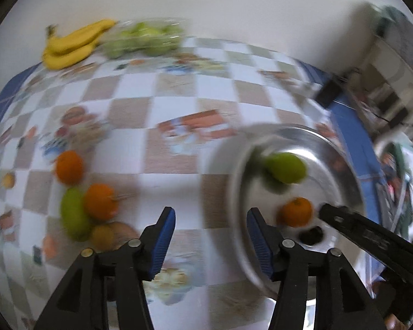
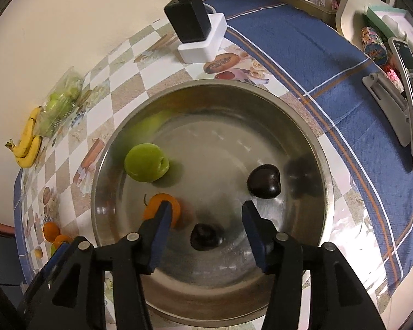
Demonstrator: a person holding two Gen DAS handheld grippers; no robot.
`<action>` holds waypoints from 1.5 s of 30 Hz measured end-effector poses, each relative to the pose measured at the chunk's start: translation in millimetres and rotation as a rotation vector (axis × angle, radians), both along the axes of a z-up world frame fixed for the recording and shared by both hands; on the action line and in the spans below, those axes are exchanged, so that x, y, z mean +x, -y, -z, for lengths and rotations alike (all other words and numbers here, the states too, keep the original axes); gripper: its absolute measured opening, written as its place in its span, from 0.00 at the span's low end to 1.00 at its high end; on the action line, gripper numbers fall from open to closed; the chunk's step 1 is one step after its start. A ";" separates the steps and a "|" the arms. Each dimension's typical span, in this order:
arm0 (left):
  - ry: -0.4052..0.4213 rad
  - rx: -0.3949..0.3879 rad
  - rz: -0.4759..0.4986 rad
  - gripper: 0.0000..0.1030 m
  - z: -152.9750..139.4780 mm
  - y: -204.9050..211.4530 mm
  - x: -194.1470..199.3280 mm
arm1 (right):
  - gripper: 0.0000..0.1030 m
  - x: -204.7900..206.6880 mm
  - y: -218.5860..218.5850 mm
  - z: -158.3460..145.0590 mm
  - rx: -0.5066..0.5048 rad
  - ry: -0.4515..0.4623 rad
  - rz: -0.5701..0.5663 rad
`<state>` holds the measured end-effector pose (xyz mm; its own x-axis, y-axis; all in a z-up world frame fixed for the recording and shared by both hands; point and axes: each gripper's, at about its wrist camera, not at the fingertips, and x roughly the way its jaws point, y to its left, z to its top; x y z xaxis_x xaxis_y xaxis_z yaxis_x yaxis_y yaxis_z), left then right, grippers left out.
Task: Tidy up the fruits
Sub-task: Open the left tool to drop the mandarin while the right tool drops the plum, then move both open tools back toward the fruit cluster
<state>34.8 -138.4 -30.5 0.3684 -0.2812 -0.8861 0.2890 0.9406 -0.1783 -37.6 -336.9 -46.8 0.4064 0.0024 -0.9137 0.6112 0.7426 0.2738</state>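
Now, right gripper (image 2: 203, 214): spread wide, holding nothing, poised over the steel bowl (image 2: 323, 165).
Left gripper (image 1: 210, 224): spread wide too, empty, over the checked tablecloth (image 1: 173, 104) just beside the bowl's rim (image 1: 239, 181).
Inside the bowl: green fruit (image 2: 146, 162) toward the far left side, orange (image 2: 162, 209) partly behind the right gripper's left finger, one dark plum (image 2: 263, 181) at the right, another dark plum (image 2: 205, 237) nearest the gripper.
Outside the bowl, left of it: cluster of two oranges (image 1: 68, 166) (image 1: 100, 201), a green mango-shaped fruit (image 1: 74, 214) and a smaller yellowish fruit (image 1: 103, 236), all close together or touching.
Far from the bowl, at the wall edge: bananas (image 1: 74, 44) next to a clear bag of green fruit (image 1: 143, 38).
Beyond the bowl: black charger (image 2: 188, 18) on a white block (image 2: 209, 42).
Right of the bowl: phone on a stand (image 2: 407, 93), over blue cloth (image 2: 303, 41).
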 end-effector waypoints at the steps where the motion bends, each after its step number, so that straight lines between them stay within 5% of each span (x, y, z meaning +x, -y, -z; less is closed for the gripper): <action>1: -0.011 0.014 -0.026 0.60 2.8 -6.2 1.8 | 0.56 -0.4 0.0 -1.0 -0.002 0.002 0.000; 3: -0.035 0.046 -0.075 0.63 8.1 -16.2 6.5 | 0.69 -0.8 -0.9 -3.3 -0.011 0.009 -0.003; 10: -0.042 0.075 -0.163 0.72 11.2 -37.5 11.6 | 0.70 0.7 -7.3 -8.9 -0.034 0.024 -0.036; 12: -0.035 0.080 -0.176 0.75 9.9 -39.1 12.6 | 0.80 2.3 -10.4 -10.5 -0.045 0.028 -0.048; 21: -0.002 0.130 -0.251 1.00 6.6 -53.6 17.3 | 0.89 7.5 -23.0 -15.3 -0.088 0.033 -0.104; 28: 0.006 0.140 -0.284 1.00 5.7 -65.7 18.4 | 0.99 9.5 -31.6 -17.2 -0.100 0.051 -0.134; 45: 0.005 0.142 -0.338 1.00 1.5 -94.9 23.1 | 0.99 12.2 -45.6 -21.3 -0.118 0.073 -0.165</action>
<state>57.9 -43.5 -32.0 0.4239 -0.0165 -0.9056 -0.0422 0.9984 -0.0379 -25.4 -291.3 -25.5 0.4742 -0.0315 -0.8799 0.4609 0.8604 0.2176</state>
